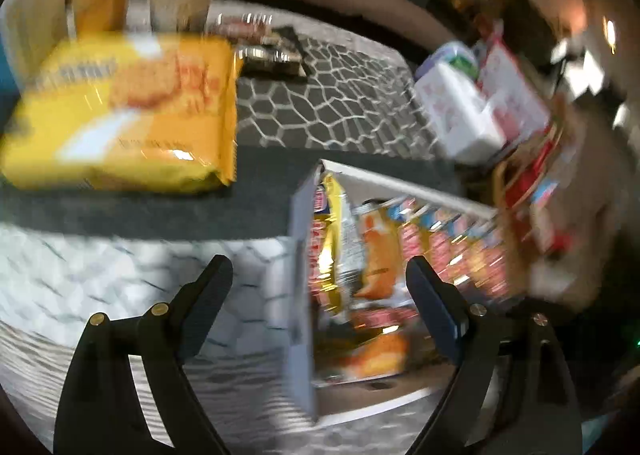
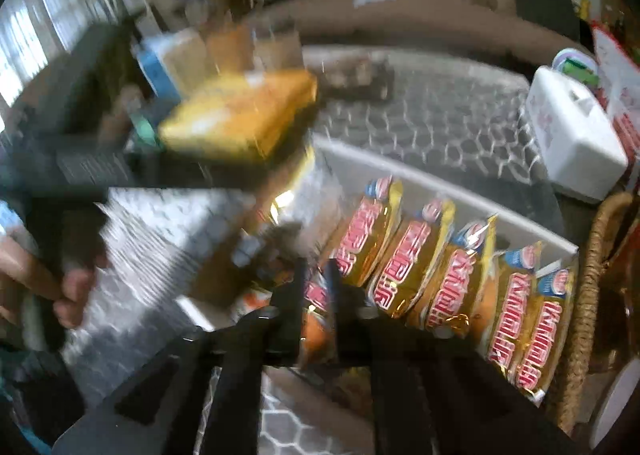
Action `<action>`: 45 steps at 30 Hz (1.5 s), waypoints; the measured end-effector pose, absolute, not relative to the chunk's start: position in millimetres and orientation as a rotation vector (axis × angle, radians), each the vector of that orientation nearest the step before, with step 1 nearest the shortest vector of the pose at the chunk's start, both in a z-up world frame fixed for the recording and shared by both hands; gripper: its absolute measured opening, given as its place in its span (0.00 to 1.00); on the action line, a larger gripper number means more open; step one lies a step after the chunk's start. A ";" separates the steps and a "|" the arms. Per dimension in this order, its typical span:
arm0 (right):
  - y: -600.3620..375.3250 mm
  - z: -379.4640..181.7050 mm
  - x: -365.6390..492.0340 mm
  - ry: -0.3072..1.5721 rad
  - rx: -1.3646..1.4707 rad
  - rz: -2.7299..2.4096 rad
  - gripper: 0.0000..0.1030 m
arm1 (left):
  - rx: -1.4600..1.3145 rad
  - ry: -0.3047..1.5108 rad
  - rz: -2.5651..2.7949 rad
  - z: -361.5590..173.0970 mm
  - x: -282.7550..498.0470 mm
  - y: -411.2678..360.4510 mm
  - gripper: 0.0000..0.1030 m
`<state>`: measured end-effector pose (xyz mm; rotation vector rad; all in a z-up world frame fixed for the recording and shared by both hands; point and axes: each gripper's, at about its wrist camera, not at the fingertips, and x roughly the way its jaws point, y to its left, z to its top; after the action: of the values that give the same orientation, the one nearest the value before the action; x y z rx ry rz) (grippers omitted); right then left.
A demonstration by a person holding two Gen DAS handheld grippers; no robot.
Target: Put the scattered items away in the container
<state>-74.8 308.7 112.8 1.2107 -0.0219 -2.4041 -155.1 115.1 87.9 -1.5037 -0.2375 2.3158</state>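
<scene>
In the white bin (image 2: 460, 191); glossy crinkled snack packets (image 2: 436, 251)

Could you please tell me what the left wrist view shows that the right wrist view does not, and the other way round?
Only the left wrist view shows the left gripper, jaws wide and empty.

Only the right wrist view shows the right gripper with an orange snack packet between its narrow jaws, a person's hand and a wicker basket.

Both show the white container with its yellow-and-red packets, the yellow biscuit pack and the honeycomb mat.
</scene>
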 end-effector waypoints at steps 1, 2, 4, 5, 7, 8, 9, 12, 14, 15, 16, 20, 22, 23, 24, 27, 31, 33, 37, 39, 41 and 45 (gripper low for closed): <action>313.0 118.1 -70.1 -0.038 1.196 -2.441 0.48 | -1.474 -0.114 2.373 91.7 -145.7 120.4 0.85; 315.8 120.5 -67.7 -0.045 1.196 -2.462 0.57 | -1.461 -0.064 2.398 93.2 -140.1 121.8 0.85; 321.9 121.0 -62.9 -0.085 1.220 -2.487 0.58 | -1.450 -0.007 2.417 94.1 -129.7 125.3 0.85; 326.1 118.6 -59.9 -0.105 1.247 -2.507 0.58 | -1.452 0.011 2.413 93.3 -125.2 127.7 0.85; 335.7 112.6 -56.8 -0.139 1.291 -2.534 0.58 | -1.467 0.020 2.401 91.3 -118.8 131.1 0.85; 341.7 109.3 -55.8 -0.172 1.309 -2.543 0.58 | -1.473 0.023 2.397 90.5 -115.6 132.1 0.85; 348.2 107.1 -52.9 -0.198 1.325 -2.557 0.58 | -1.475 0.027 2.395 90.6 -114.0 132.7 0.85; 365.7 104.1 -43.3 -0.188 1.381 -2.642 0.58 | -1.480 0.049 2.391 88.8 -106.6 134.9 0.85; 379.6 101.7 -38.3 -0.217 1.405 -2.670 0.58 | -1.496 0.060 2.382 84.8 -104.8 137.8 0.85; 388.2 100.3 -33.9 -0.251 1.418 -2.660 0.59 | -1.509 0.070 2.376 82.1 -104.4 139.8 0.85; 393.1 97.9 -31.2 -0.271 1.436 -2.660 0.59 | -1.522 0.086 2.371 79.1 -104.5 141.3 0.85; 414.0 87.1 -11.2 -0.414 1.527 -2.667 0.60 | -1.569 0.195 2.388 65.7 -101.7 147.4 0.85; 422.9 83.4 -3.0 -0.570 1.524 -2.638 0.59 | -1.615 0.205 2.362 55.8 -102.8 149.5 0.85; 426.4 83.1 0.0 -0.637 1.522 -2.649 0.57 | -1.630 0.202 2.350 51.6 -102.8 150.2 0.85; 428.3 83.9 2.2 -0.690 1.521 -2.656 0.56 | -1.640 0.198 2.337 47.9 -103.3 150.3 0.85; 437.9 85.4 8.8 -0.856 1.508 -2.657 0.52 | -1.630 0.172 2.320 43.0 -105.6 149.2 0.56; 449.2 91.3 21.8 -0.927 1.556 -2.669 0.40 | -1.631 0.208 2.296 41.9 -110.6 154.3 0.38; 453.1 94.2 23.5 -0.861 1.583 -2.736 0.48 | -1.653 0.235 2.293 41.5 -114.0 157.0 0.57; 450.4 74.5 -1.1 -0.776 1.695 -2.695 0.49 | -1.648 0.238 2.321 36.8 -119.1 154.3 0.74; 443.2 65.0 -13.6 -0.679 1.727 -2.683 0.42 | -1.643 0.130 2.274 34.6 -121.4 149.9 0.52; 432.6 58.8 -23.6 -0.558 1.773 -2.704 0.27 | -1.637 0.061 2.234 36.6 -121.8 149.0 0.28; 415.8 62.4 -29.1 -0.283 1.777 -2.752 0.23 | -1.599 0.113 2.260 41.5 -115.7 153.0 0.22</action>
<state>-29.1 415.8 62.4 1.7774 -0.2829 -2.7516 -115.7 153.0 41.5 -1.5992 0.1131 2.2601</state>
